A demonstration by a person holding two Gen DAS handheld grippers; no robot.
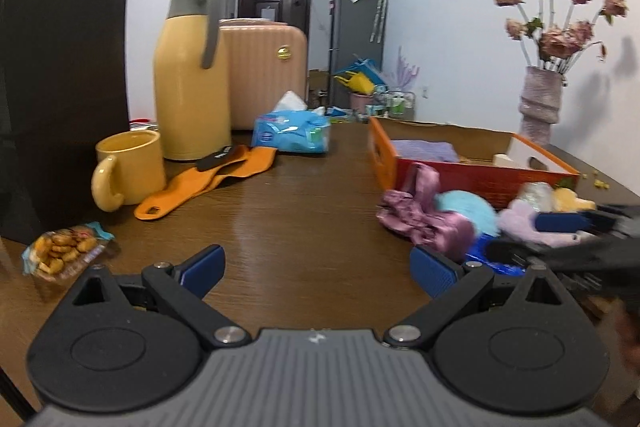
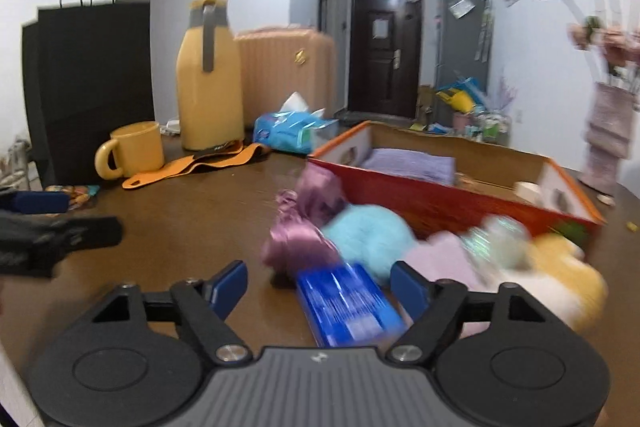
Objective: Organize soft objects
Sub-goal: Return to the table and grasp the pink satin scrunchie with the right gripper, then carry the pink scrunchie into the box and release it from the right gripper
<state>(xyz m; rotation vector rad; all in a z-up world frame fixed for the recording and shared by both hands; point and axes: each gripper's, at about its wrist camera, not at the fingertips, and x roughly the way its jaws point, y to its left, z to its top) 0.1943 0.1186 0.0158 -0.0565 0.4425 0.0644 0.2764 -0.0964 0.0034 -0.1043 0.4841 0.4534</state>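
On the brown desk (image 1: 280,195), as the left wrist camera sees it, the left claw (image 1: 318,269) hangs with its blue pads apart over bare wood, holding nothing. To its right lies the heap of soft things: a crumpled mauve satin cloth (image 1: 420,215), a turquoise fluffy ball (image 1: 468,213) and a pale pink plush piece (image 1: 532,225), all pressed close against the front wall of the orange cardboard box (image 1: 480,179), where a folded lilac towel (image 1: 426,151) already lies. The right claw (image 1: 560,231) reaches in from the right edge over that heap, blurred. Far left stand a yellow mug (image 1: 128,163), a yellow thermos jug (image 1: 192,75), an orange strap (image 1: 208,179) and a snack packet (image 1: 64,251), well apart from the soft pile.

In the right wrist view, the right claw (image 2: 318,289) stands partly open with no pad pressing on anything; a blue packet (image 2: 348,307) lies between the fingers, and the satin cloth (image 2: 296,239), fluffy ball (image 2: 368,235) and a yellow plush toy (image 2: 568,279) sit just ahead. The picture is smeared, so which item is meant I cannot tell. The step looks like an approach for a pick. It would go best if the claw settled first, centred on one soft piece clear of the stiff blue packet, and closed deep into the fabric, not on a loose fold, before lifting over the box (image 2: 460,195) wall beside the towel (image 2: 412,163).
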